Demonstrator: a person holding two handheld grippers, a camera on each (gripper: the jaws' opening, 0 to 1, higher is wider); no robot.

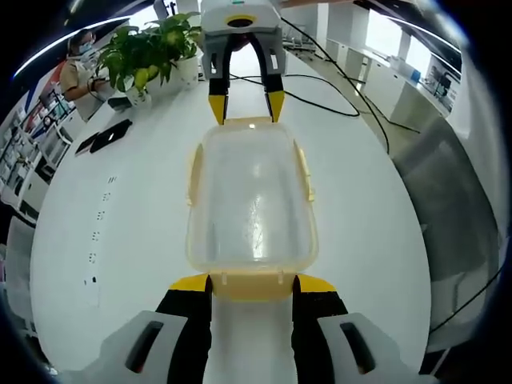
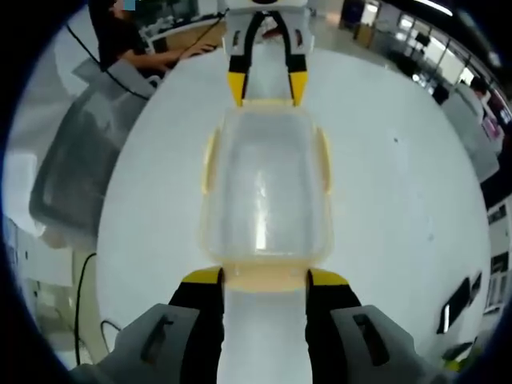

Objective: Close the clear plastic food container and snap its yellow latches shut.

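Centre of frame, container: the clear plastic food container [image 1: 252,208] lies on the white table [image 1: 136,240] with its lid on, long axis running from bottom to top of the left gripper view; same placement in the right gripper view [image 2: 266,196].
Latches: yellow latches on all four sides; the long-side latches [image 1: 304,172] stand slightly out from the walls. The near end latch [image 1: 252,282] sits between the left gripper's tips; whether any latch is snapped down cannot be told.
Left gripper: left gripper [image 1: 252,284] rises from the bottom of its own view, jaws spread, yellow tips at either side of the near end latch, just beside or touching the container's end. It also shows at the top centre of the right gripper view [image 2: 266,88].
Right gripper: right gripper [image 2: 264,278] at the bottom of its own view, jaws spread, tips flanking the end latch [image 2: 264,276] on that end. Seen at the top centre of the left gripper view [image 1: 246,106], tips at the far end of the container.
Upper left, left gripper view: potted plant [image 1: 148,52] on the table; a seated person [image 1: 80,68] beside it; dark phones [image 1: 104,136] lying flat.
Upper right, left gripper view: black cable [image 1: 344,88] trailing across the table.
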